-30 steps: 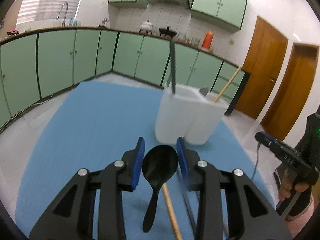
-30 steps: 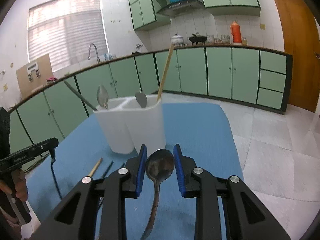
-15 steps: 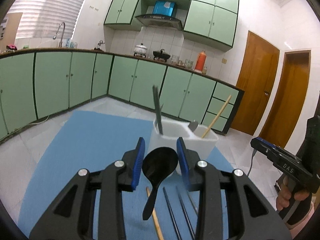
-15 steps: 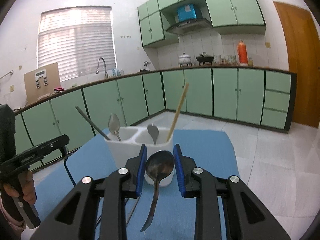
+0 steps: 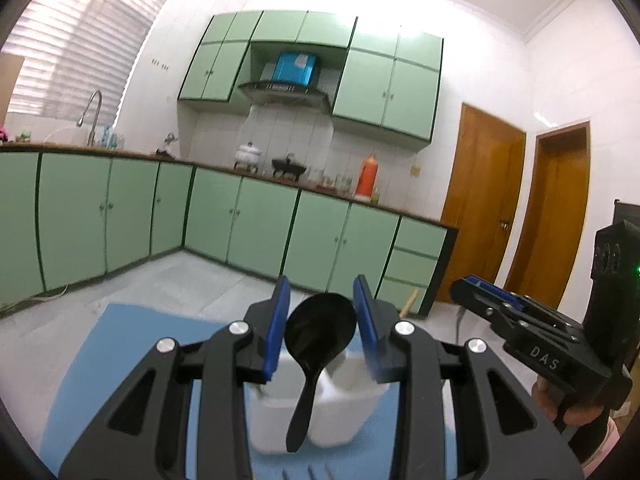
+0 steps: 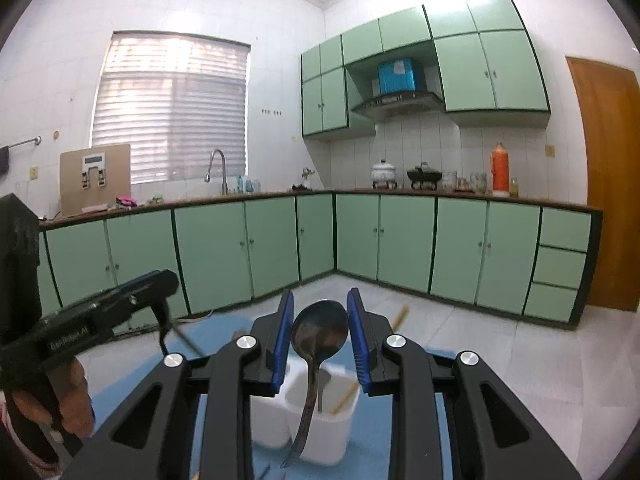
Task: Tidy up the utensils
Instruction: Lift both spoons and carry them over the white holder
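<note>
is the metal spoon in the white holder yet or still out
Out. The right gripper holds the metal spoon by its bowl, handle hanging above the white holder.

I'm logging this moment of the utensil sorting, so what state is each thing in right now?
left gripper: shut on the black spoon, held above the holder.
black spoon: clamped by its bowl, handle hanging down.
right gripper: shut on the metal spoon.
metal spoon: clamped by its bowl, handle hanging down.
white holder: upright on the blue mat, utensils already standing in it.
cabinet doors: closed.
</note>
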Demonstrator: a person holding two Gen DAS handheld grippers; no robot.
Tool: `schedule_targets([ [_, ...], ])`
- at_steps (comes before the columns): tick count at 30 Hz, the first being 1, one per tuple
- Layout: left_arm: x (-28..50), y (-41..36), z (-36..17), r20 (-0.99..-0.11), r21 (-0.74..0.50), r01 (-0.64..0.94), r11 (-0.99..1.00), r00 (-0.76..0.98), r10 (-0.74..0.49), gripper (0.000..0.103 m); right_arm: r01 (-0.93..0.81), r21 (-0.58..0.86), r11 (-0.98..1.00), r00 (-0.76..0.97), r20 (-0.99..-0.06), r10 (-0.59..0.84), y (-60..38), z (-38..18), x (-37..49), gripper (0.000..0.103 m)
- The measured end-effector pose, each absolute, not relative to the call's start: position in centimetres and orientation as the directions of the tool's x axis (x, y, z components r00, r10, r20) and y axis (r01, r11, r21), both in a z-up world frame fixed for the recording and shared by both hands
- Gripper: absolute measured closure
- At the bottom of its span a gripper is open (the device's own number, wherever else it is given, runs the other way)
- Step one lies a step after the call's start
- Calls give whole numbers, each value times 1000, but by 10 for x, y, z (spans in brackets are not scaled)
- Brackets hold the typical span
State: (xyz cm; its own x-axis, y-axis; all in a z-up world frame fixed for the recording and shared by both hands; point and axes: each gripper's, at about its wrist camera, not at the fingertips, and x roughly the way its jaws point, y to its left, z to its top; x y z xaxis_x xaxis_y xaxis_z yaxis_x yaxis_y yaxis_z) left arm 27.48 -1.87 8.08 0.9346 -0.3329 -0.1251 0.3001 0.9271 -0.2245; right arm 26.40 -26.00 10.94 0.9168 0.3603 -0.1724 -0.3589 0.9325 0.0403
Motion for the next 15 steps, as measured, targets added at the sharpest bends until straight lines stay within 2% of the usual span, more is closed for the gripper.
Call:
schedule_targets([
  [6, 304, -32, 87, -57, -231, 314, 921, 940, -335, 72, -338, 15, 941, 931, -142, 336, -249, 123, 295, 76],
  [15, 341, -37, 60, -76, -247, 296, 923, 943, -323, 72, -316, 39, 948, 934, -164, 318, -247, 101, 341, 76],
])
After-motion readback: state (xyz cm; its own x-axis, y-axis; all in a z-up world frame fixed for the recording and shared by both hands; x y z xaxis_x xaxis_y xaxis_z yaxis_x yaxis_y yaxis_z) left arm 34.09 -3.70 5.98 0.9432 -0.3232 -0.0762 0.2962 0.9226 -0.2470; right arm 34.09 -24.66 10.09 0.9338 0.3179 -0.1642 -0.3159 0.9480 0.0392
